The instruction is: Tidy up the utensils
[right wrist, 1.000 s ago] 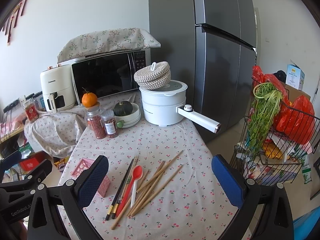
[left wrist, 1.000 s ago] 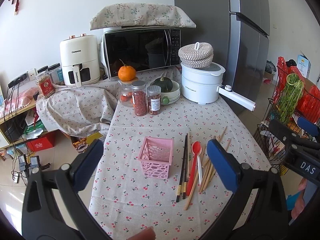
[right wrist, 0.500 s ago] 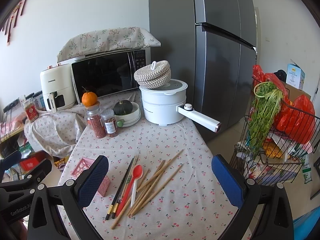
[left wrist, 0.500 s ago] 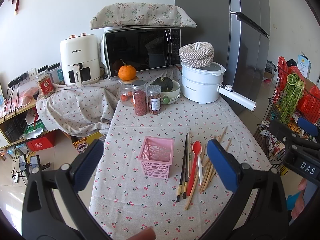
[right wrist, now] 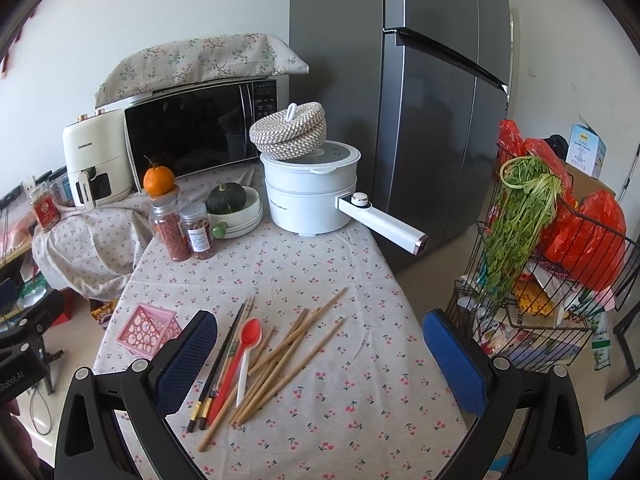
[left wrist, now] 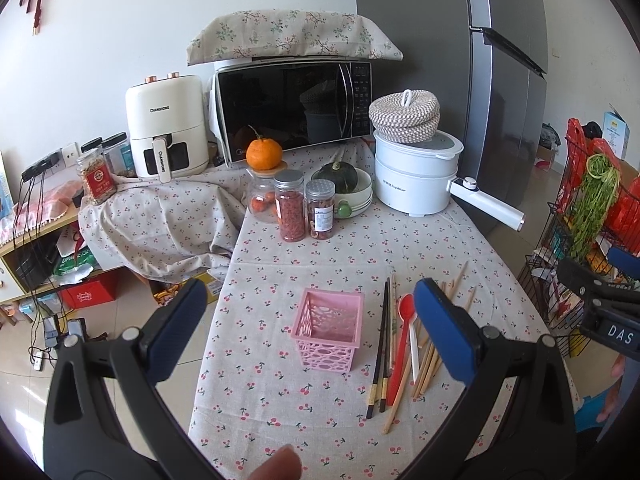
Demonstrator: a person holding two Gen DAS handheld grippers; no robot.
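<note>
A pink lattice basket (left wrist: 328, 334) (right wrist: 149, 330) stands upright on the cherry-print tablecloth (left wrist: 304, 264). To its right lie black chopsticks (left wrist: 380, 344) (right wrist: 220, 360), a red spoon (left wrist: 403, 332) (right wrist: 240, 350), a white spoon (left wrist: 414, 354) (right wrist: 242, 380) and several wooden chopsticks (left wrist: 430, 354) (right wrist: 292, 344) in a loose pile. My left gripper (left wrist: 310, 324) hangs open above the near table, its blue pads wide on either side of the basket. Over the pile my right gripper (right wrist: 320, 356) is open too, holding nothing.
Two spice jars (left wrist: 306, 210), a jar topped by an orange (left wrist: 263, 154), a bowl with a squash (left wrist: 340, 178) and a white pot (left wrist: 416, 176) with a long handle crowd the far table. A microwave (left wrist: 294, 106) stands behind. A wire cart (right wrist: 552, 280) stands right.
</note>
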